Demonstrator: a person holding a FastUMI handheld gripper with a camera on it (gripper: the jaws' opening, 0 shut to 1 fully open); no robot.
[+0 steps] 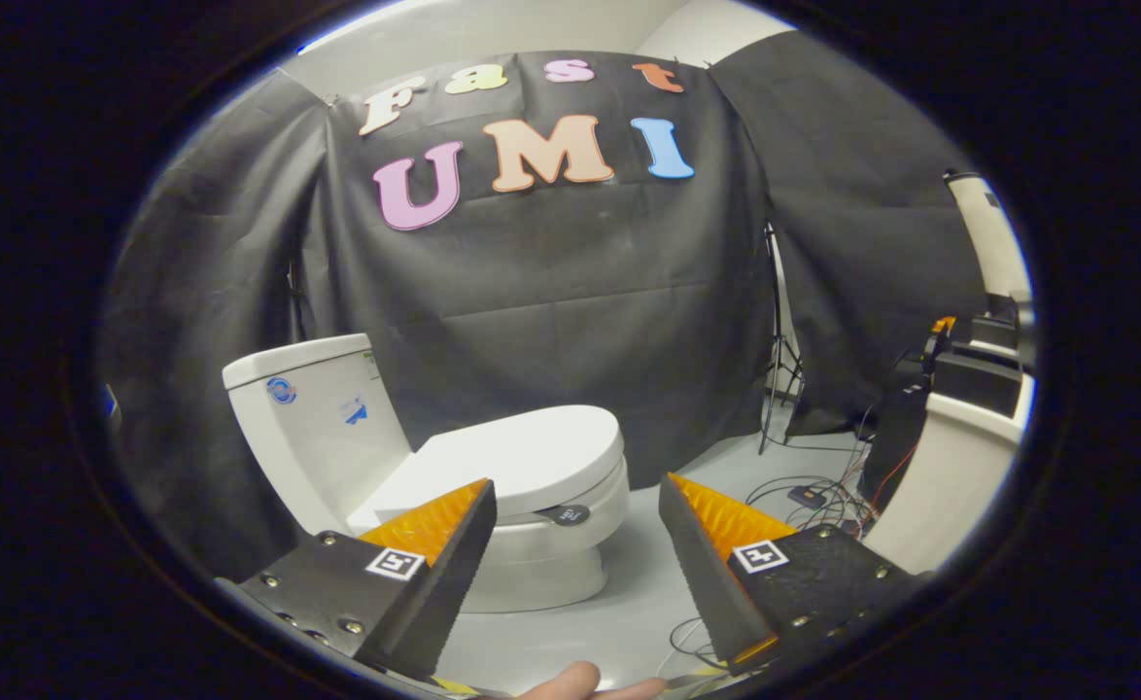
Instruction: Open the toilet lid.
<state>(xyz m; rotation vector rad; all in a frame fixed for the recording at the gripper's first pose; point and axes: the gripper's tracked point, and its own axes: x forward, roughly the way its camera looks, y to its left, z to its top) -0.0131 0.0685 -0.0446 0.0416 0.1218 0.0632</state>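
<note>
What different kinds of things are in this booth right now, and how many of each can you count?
Toilet, lid down, beyond the fingers: 1
Gripper, fingers apart, holding nothing: 1
Light stand by the black cloth: 1
Tangle of cables on the floor: 1
Fingertips of a person's hand, below the gripper: 1
Total: 5

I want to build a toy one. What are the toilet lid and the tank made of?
The toilet lid, shut and ahead of the open gripper, looks like smooth white plastic with a soft sheen. The tank looks like glazed white ceramic, glossier, though it could be plastic too.
</note>
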